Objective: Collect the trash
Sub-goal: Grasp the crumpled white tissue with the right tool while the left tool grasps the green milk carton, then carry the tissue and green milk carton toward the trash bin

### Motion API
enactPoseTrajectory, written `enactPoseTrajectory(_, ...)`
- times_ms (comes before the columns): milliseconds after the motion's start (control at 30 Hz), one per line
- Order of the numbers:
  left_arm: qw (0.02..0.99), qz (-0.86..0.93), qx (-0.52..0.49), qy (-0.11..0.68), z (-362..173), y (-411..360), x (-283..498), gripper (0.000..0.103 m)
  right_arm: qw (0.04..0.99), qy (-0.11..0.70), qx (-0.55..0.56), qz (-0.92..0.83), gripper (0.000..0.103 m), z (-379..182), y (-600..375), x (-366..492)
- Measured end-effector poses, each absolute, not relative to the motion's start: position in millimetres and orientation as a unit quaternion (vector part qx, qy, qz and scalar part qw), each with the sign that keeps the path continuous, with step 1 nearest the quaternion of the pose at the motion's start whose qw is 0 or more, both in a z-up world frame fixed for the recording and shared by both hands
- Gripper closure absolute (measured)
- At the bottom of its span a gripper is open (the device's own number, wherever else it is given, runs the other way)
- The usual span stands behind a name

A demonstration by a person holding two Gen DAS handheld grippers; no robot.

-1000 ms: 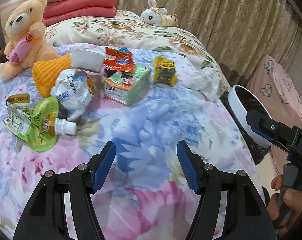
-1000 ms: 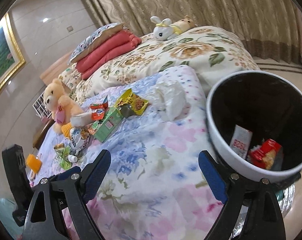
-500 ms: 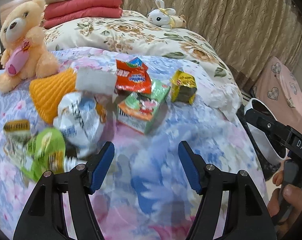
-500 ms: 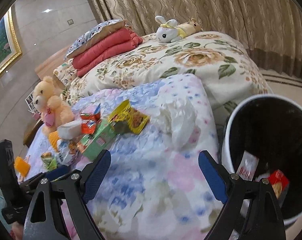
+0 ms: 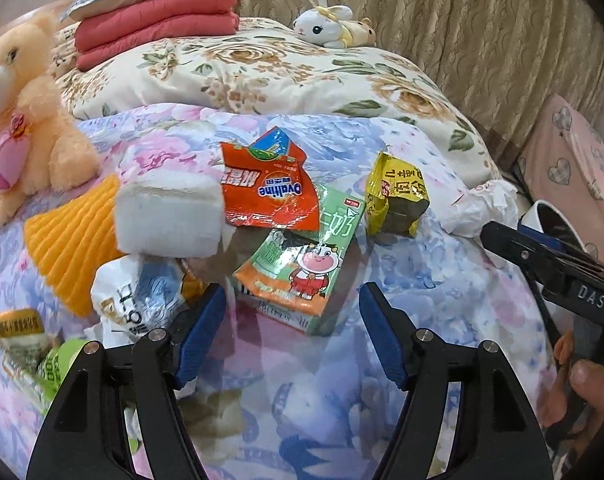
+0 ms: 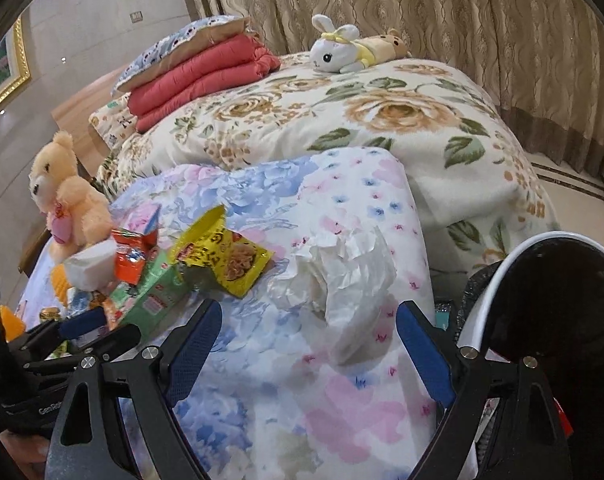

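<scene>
Trash lies on the floral bedspread. My left gripper [image 5: 292, 334] is open and empty, its tips just short of a green milk carton [image 5: 302, 268]. An orange Ovaltine wrapper [image 5: 268, 192] lies on the carton's far end, with a yellow snack packet [image 5: 396, 196] and a crumpled white tissue [image 5: 482, 210] to the right. My right gripper [image 6: 322, 348] is open and empty, right in front of the tissue [image 6: 342, 280]. The white-rimmed black trash bin [image 6: 542, 320] stands at the bed's right edge.
A white sponge block [image 5: 168, 216], an orange knitted item [image 5: 72, 240], a crumpled white bag [image 5: 138, 300] and a green pouch [image 5: 58, 364] lie left of the carton. A teddy bear [image 5: 18, 120], folded red blankets [image 5: 158, 16] and a plush rabbit [image 5: 326, 28] sit further back.
Both grippers have moved forward over the bed. The left one has closed in on the green carton, the right one has swung from the bin toward the tissue. Both stay open.
</scene>
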State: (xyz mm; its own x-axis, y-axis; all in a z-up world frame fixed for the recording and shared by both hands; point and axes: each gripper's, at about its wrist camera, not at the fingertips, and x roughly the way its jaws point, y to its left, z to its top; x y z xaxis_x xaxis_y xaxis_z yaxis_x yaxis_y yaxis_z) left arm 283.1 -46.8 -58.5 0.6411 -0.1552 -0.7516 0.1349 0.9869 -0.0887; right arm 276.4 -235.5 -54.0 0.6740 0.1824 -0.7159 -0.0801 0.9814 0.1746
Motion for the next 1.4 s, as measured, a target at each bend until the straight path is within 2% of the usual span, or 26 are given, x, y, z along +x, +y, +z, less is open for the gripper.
enactPoseTrajectory(33, 0.906, -0.08, -0.007, 0.415, -59, -49, 284, 0.033, 0.912, 0.399, 0.063, 0.07, 0.018, -56, -235, 278)
enactPoseTrajectory(100, 0.906, -0.082, 0.001, 0.414, -61, -52, 285, 0.033, 0.913, 0.399, 0.055, 0.066, 0.034, -59, -235, 280)
enactPoseTrajectory(133, 0.906, -0.082, 0.004, 0.414, -62, -53, 285, 0.033, 0.914, 0.399, 0.048, 0.061, 0.036, -60, -234, 280)
enactPoseTrajectory(167, 0.907, -0.082, 0.006, 0.414, -63, -55, 285, 0.038, 0.915, 0.397, 0.045, 0.055, 0.041, -60, -235, 280)
enactPoseTrajectory(200, 0.907, -0.084, 0.009, 0.413, -63, -56, 285, 0.051, 0.916, 0.395, 0.043, 0.052, 0.048, -60, -236, 280)
enactPoseTrajectory(233, 0.906, -0.089, 0.012, 0.414, -63, -57, 285, 0.056, 0.917, 0.393, 0.044, 0.047, 0.052, -60, -238, 279)
enactPoseTrajectory(267, 0.906, -0.092, 0.013, 0.414, -63, -58, 285, 0.056, 0.918, 0.391, 0.051, 0.045, 0.062, -59, -244, 279)
enactPoseTrajectory(300, 0.906, -0.095, 0.017, 0.411, -63, -59, 284, 0.056, 0.918, 0.39, 0.053, 0.044, 0.077, -57, -246, 278)
enactPoseTrajectory(333, 0.907, -0.098, 0.019, 0.409, -62, -60, 282, 0.056, 0.919, 0.388, 0.057, 0.047, 0.082, -56, -249, 277)
enactPoseTrajectory(1400, 0.911, -0.161, -0.026, 0.379, -36, -80, 181, 0.057, 0.912, 0.366, 0.152, 0.108, 0.083, -38, -263, 172)
